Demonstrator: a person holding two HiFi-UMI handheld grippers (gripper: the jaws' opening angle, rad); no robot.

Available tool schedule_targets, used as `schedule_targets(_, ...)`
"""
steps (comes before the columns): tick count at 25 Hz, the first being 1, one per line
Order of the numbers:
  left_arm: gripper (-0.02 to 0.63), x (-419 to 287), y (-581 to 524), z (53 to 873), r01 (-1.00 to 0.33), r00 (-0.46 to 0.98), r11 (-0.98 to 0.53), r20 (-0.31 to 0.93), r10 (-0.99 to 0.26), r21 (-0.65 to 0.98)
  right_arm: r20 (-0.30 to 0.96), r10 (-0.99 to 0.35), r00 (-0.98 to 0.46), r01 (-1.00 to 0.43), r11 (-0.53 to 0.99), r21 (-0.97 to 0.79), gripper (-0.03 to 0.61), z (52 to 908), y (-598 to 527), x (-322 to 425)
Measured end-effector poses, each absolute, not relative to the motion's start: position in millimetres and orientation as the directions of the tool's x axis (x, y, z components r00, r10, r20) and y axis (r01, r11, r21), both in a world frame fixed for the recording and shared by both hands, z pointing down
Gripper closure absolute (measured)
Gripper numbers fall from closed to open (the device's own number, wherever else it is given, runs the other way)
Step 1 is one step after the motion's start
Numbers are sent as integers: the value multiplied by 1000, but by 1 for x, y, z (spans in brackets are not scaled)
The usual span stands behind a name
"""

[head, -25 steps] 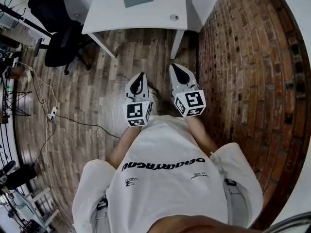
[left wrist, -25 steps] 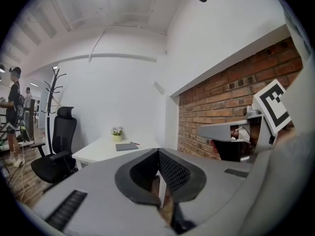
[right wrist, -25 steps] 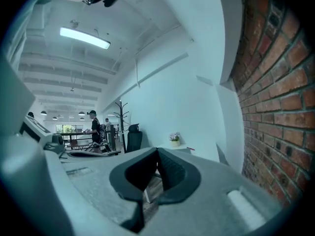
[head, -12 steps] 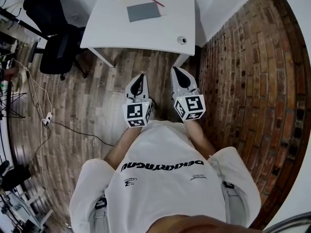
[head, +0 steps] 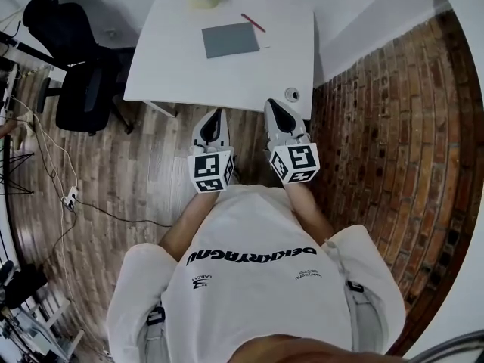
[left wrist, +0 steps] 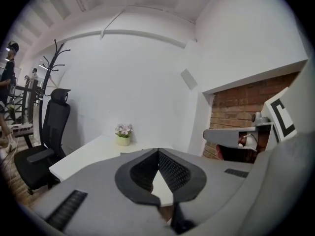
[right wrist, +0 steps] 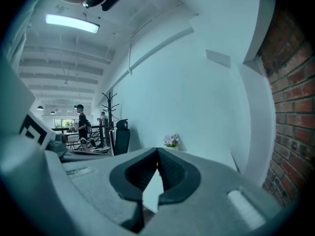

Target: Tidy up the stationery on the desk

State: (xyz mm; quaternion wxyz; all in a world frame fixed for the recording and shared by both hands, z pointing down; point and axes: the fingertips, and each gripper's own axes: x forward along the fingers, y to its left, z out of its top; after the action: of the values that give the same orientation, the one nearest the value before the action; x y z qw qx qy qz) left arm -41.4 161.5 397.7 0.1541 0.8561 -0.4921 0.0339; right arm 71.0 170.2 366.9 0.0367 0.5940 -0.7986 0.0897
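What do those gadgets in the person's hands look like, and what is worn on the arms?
Each hand has a light grey, wedge-shaped tool: the left gripper and right gripper taper to two jaws lined with dark ribbed pads. Each bears a white cube printed with black square markers. The person wears a white short-sleeved T-shirt with black lettering.

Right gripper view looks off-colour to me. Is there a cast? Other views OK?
Right gripper view: strong teal cast, ceiling lamp bright. Left gripper view: neutral whites, dark vignette at corners. Head view: sharp, heavy fisheye bending the brick wall.
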Motion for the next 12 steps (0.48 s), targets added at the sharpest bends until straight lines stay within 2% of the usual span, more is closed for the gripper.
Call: schedule_targets(12,615,-42,56,412,-839,538,-483,252,-804,251,212,-931,-296,-954,278,-112,577,376,57,65)
